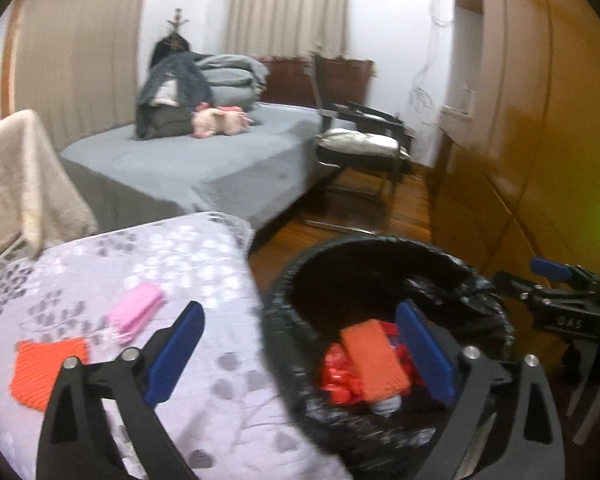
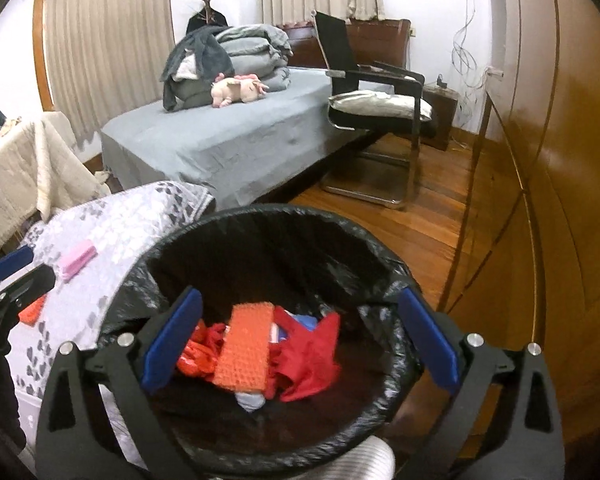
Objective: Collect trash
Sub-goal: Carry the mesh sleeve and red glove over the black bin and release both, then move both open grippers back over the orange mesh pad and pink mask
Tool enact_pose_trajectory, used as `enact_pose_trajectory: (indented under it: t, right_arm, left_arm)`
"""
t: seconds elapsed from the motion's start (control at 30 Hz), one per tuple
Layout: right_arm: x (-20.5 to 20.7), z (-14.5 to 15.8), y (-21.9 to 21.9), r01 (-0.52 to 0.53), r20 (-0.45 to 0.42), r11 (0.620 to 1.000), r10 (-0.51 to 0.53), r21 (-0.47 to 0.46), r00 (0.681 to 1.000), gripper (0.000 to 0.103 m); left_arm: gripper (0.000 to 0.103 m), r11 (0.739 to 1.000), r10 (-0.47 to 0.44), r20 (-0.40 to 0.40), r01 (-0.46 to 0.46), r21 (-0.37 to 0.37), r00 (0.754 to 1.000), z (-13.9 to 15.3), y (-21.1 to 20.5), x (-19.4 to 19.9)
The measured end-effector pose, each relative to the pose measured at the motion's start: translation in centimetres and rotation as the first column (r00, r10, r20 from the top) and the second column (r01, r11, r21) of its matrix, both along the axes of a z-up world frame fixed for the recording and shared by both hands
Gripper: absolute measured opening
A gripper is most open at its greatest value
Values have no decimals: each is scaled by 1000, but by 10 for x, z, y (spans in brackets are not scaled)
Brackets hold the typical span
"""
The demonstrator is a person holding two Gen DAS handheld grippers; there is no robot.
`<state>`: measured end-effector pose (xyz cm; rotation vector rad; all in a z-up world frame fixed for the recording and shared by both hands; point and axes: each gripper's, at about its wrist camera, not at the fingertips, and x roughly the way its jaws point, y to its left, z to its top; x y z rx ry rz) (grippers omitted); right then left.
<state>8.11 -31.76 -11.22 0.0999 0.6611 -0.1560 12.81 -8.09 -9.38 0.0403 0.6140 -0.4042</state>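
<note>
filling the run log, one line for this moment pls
left hand-held gripper: open, empty | right hand-held gripper: open over bin | orange cloth: in bin | pink item: on bedspread

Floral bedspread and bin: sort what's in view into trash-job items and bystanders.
Job items:
- bin with black liner
- orange pad and red wrappers already inside it
- pink packet on the floral bedspread
- orange mat on the bedspread

Bystanders:
- plush toy
- folded bedding
- black chair
- cream blanket
</note>
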Motion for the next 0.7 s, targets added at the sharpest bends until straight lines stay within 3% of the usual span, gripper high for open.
enact_pose_trajectory:
  t: [0.33, 0.7]
  right_arm:
    - [24, 15, 66, -121, 31, 993, 120, 16, 992, 98]
    - [66, 14, 147, -255, 61, 967, 253, 15, 965, 98]
  left_arm:
    - [97, 980, 200, 33, -201, 13, 979, 6, 87, -11]
    - [97, 906, 418, 22, -419, 57, 908, -12, 188, -7]
